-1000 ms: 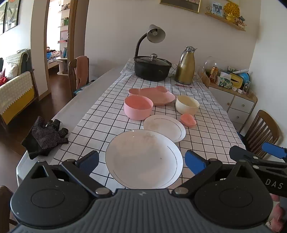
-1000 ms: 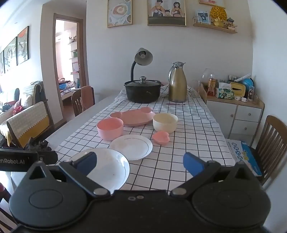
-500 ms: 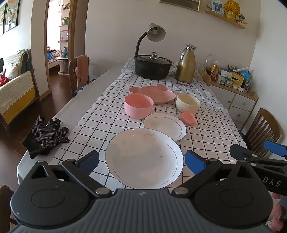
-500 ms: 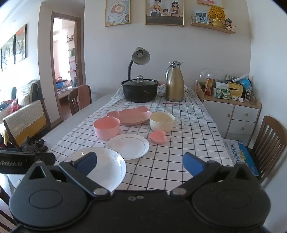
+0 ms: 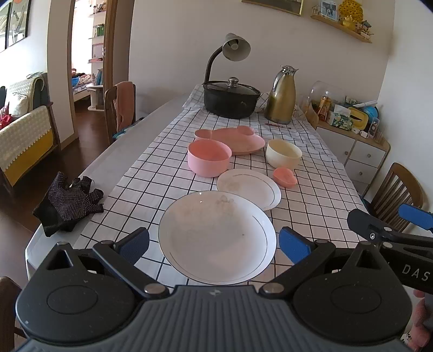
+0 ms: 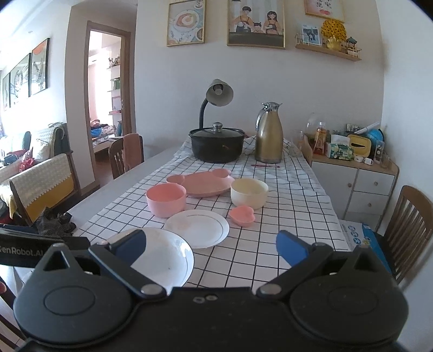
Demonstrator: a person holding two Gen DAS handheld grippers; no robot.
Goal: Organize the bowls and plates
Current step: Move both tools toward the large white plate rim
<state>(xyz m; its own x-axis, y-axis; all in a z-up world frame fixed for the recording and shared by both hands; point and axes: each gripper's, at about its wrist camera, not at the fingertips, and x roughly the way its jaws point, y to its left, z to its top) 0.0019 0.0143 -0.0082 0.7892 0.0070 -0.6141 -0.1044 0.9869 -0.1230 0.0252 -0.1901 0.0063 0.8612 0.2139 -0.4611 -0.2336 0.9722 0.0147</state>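
Checked tablecloth (image 5: 151,189) carries scattered dishes; the left gripper (image 5: 213,243) hangs spread and empty, straddling the big white plate (image 5: 216,235) for pickup, while the right gripper (image 6: 211,243) waits unclenched

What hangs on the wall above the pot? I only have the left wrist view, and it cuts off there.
Observer: Three framed pictures hang there, one showing food on a plate.
Operator: Anything beside the chair on the right?
Observer: A blue and white box lies between the table and that chair.
Operator: Is the right gripper holding anything?
Observer: No, the right gripper is open and empty, above the tablecloth.
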